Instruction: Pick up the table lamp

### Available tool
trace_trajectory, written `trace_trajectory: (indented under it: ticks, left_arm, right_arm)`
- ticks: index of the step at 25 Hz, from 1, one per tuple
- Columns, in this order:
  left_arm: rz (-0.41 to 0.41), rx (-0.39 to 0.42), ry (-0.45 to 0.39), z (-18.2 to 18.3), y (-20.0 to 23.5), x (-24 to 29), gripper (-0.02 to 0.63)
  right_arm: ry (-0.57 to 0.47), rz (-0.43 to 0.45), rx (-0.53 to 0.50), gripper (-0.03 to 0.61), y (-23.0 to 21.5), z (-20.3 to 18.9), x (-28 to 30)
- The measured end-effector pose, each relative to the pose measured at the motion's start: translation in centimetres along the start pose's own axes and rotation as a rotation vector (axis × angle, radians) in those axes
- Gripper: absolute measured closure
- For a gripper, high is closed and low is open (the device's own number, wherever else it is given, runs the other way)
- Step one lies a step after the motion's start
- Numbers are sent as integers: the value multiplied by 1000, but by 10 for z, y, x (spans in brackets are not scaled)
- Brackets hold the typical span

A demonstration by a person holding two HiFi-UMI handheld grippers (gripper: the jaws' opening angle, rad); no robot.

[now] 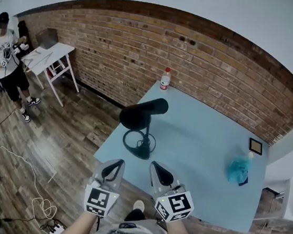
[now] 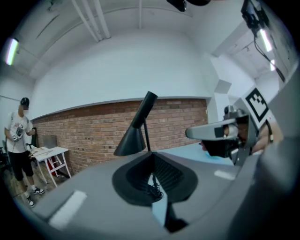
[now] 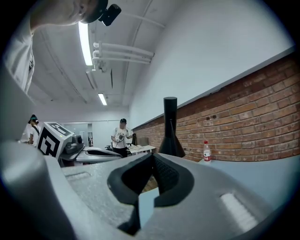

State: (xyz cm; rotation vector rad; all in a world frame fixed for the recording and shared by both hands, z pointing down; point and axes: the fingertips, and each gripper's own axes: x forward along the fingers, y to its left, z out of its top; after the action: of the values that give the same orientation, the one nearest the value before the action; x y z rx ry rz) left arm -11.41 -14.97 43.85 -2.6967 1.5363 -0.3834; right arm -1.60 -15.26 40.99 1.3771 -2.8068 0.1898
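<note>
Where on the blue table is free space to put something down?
The widest bare patch of the table lies between the table lamp and the teal cloth. Another lies between the bottle and the small frame. Crowded: around the lamp's base.

Head view looks steeply down — gripper views level, sharing the lamp (image 1: 139,116).

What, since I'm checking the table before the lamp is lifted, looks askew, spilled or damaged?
Nothing stands out. The table lamp stands upright on the blue table, the bottle too; only a crumpled teal thing lies near the right edge.
</note>
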Motion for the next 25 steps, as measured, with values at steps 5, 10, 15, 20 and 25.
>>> trace_trajectory:
  ticks: [5, 10, 15, 20, 25]
  left_arm:
    - [7, -5, 20, 0, 9, 46, 621]
    - [27, -6, 31, -5, 17, 76, 621]
    - [30, -8, 50, -8, 23, 89, 621]
    - [25, -13, 59, -14, 27, 98, 621]
    - [4, -19, 58, -18, 27, 111, 621]
  right_arm:
    - [8, 28, 6, 580, -38, 1, 29]
    - [11, 63, -2, 578, -62, -2, 49]
    - [18, 82, 2, 578, -72, -3, 64]
    - [25, 91, 4, 577, -77, -5, 77]
    - [49, 109, -9, 570, -81, -10, 89]
